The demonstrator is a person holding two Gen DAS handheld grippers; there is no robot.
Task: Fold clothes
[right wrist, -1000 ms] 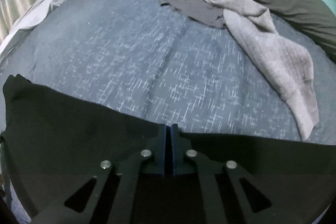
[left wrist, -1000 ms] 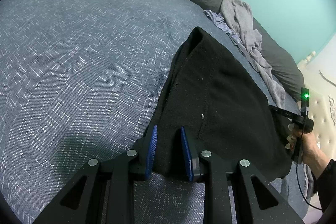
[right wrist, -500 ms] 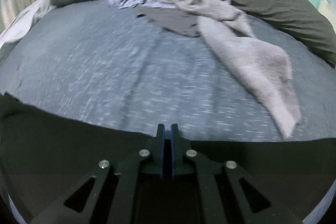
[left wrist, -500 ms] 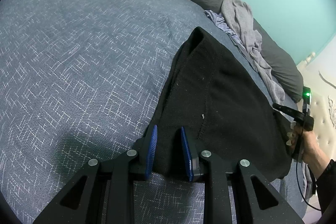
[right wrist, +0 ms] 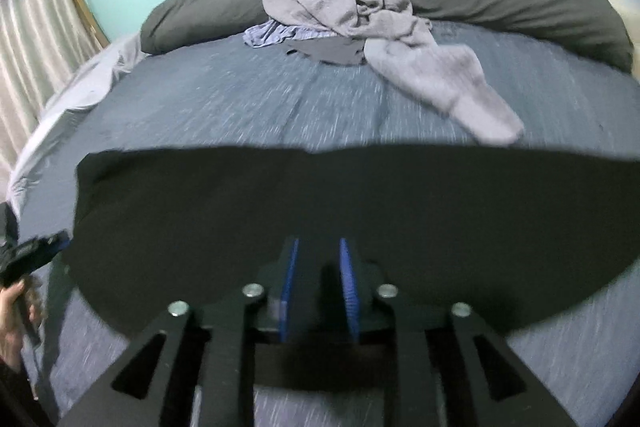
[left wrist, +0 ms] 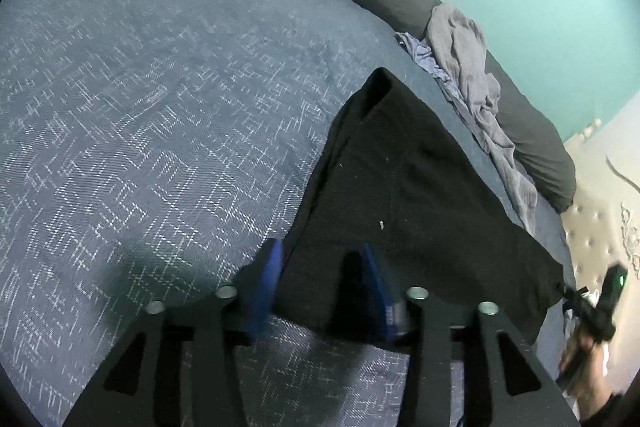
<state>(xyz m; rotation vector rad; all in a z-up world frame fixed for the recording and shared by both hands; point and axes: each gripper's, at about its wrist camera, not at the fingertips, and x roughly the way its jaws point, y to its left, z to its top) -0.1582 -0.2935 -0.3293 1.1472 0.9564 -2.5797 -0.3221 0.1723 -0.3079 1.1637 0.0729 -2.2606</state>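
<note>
A matt black cloth garment with a slightly fuzzy nap lies on a woven blue-grey bedspread flecked with white threads. Soft grey knit clothes are crumpled. The grippers are matt black plastic with ribbed blue pads and shiny metal bolts.

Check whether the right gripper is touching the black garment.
Cannot tell. In the right wrist view the right gripper stands open over the black garment, but blur hides any contact or gap.
</note>
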